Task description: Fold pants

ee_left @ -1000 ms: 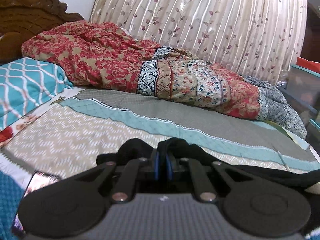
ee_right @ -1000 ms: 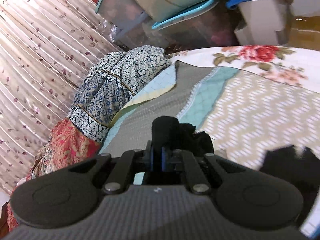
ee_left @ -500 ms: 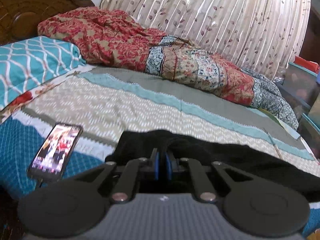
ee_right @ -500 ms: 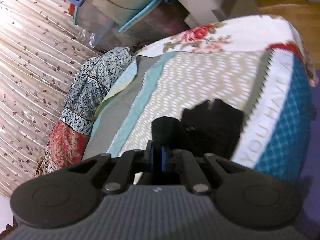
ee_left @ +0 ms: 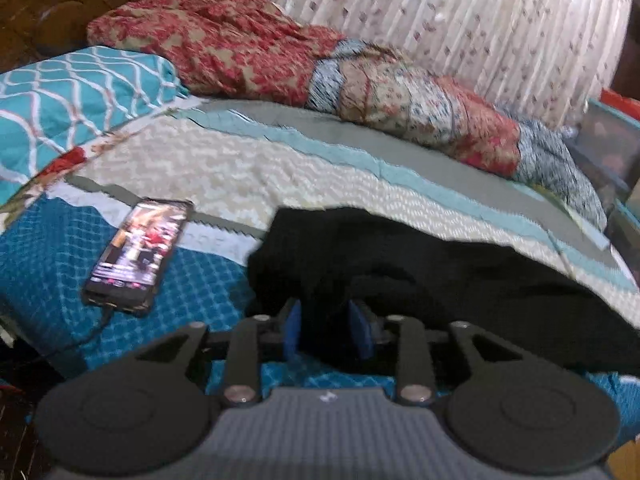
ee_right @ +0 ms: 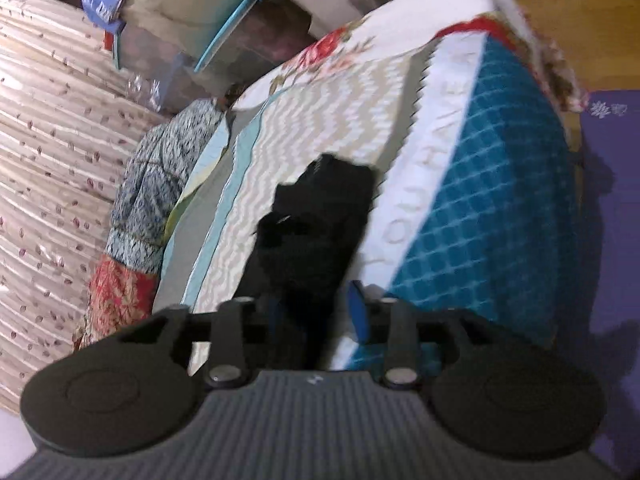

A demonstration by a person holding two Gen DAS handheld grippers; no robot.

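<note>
Black pants (ee_left: 460, 276) lengthwise along the bed's (ee_left: 224, 168) near edge, both hand-held grippers (ee_left: 329, 330) (ee_right: 316, 314) parted, gripping nothing.

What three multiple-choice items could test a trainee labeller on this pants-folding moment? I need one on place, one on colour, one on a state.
1. Where does the phone lie?
A. on the bedspread, left of the pants
B. on the teal pillow
C. on top of the pants

2. What colour are the pants?
A. red
B. black
C. teal

3. How do the jaws of the left gripper and right gripper stand?
A. both clamped shut
B. only one open
C. both open

Answers: 1 A, the phone rests on the blue part of the cover beside the dark cloth. 2 B, the cloth is black in both views. 3 C, a gap shows between the blue pads in each view.
</note>
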